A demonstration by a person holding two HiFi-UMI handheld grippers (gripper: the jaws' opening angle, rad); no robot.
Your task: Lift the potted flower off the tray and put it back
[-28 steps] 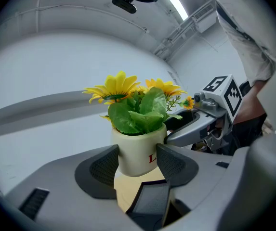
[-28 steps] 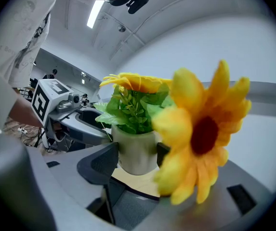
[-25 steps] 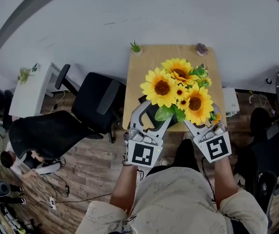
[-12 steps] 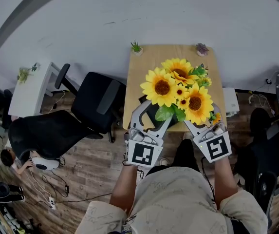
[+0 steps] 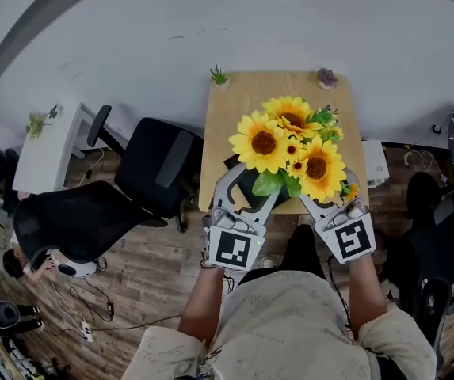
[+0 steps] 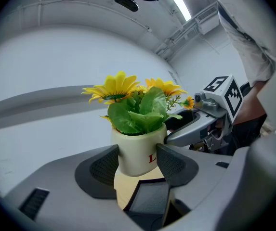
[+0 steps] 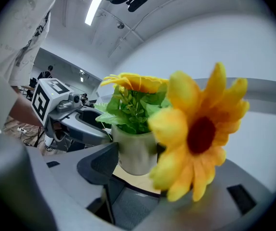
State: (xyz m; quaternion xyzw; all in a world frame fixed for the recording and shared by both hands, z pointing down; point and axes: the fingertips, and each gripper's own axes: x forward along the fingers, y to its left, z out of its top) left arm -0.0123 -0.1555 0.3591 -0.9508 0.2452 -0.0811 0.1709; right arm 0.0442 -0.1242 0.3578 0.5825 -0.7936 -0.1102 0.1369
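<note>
The potted flower (image 5: 290, 145) is a bunch of yellow sunflowers with green leaves in a white pot (image 6: 135, 150). My left gripper (image 5: 254, 180) is shut on the pot, one pad against each side (image 6: 137, 165). From the opposite side my right gripper (image 5: 312, 199) also closes on the pot (image 7: 135, 160); its left pad touches the pot and a big sunflower (image 7: 203, 134) hides most of the right pad. The pot hangs a little above the black tray (image 6: 150, 198), with tan tabletop showing under its base. Each gripper view shows the other gripper beyond the pot.
The small wooden table (image 5: 238, 105) carries two little plants at its far corners (image 5: 221, 76) (image 5: 327, 77). Black office chairs (image 5: 159, 165) stand to the left, beside a white desk (image 5: 44, 145). A person (image 5: 20, 264) is at the lower left, among cables on the floor.
The grippers and the pot have kept still. Only the person at the lower left has shifted a little.
</note>
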